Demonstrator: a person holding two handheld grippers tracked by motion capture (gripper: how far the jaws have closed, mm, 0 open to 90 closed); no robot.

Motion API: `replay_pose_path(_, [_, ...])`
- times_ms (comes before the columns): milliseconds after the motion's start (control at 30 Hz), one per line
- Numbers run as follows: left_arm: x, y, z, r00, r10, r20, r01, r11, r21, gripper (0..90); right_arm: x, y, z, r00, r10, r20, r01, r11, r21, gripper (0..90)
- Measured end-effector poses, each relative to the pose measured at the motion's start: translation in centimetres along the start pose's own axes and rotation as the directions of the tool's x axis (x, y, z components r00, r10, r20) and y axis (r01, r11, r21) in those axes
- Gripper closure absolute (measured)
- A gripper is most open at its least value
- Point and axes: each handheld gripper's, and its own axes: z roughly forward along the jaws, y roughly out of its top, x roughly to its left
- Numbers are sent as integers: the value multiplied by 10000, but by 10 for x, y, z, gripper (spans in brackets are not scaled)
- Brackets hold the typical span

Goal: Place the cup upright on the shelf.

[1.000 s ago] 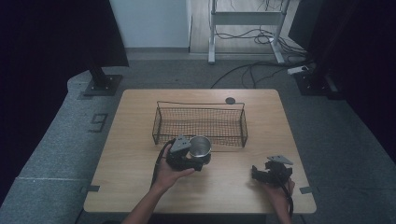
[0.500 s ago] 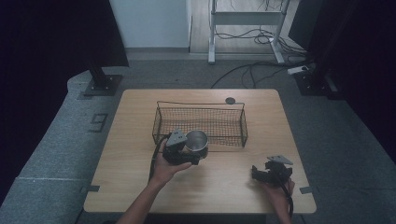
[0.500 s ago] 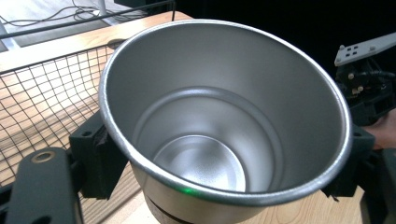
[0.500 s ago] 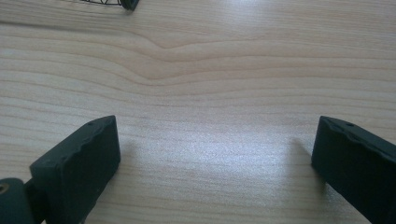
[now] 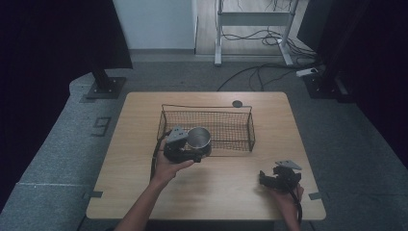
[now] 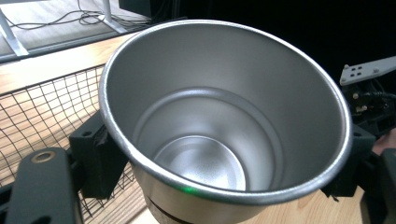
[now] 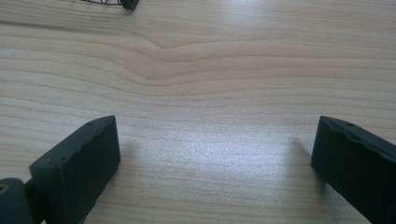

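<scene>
My left gripper (image 5: 185, 147) is clamped on a round, shiny steel cup (image 5: 198, 138), its black jaws pressed against the cup's outer wall on either side. The cup is upright, mouth open to the top, held at the front rim of the black wire mesh basket (image 5: 250, 126), toward the basket's left end, above the pale wooden table (image 5: 226, 192). My right gripper (image 5: 276, 178) sits low at the table's surface, well apart from the basket on its near right side, jaws spread wide with bare wood between them.
</scene>
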Motion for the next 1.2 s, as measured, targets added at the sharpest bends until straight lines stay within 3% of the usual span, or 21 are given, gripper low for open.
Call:
replay_pose_path(433, [8, 9, 1, 9999, -40, -118, 42, 9999, 128, 177, 0, 0, 0, 10000, 12, 2, -12, 10000, -2, 10])
replay_pose_path(1067, [22, 32, 9, 9979, 317, -567, -307, 9994, 186, 177, 0, 0, 0, 10000, -2, 6, 2, 10000, 3, 11])
replay_pose_path(1200, [28, 34, 9, 9988, 123, -466, -118, 9999, 97, 177, 0, 0, 0, 10000, -17, 10, 17, 10000, -3, 11])
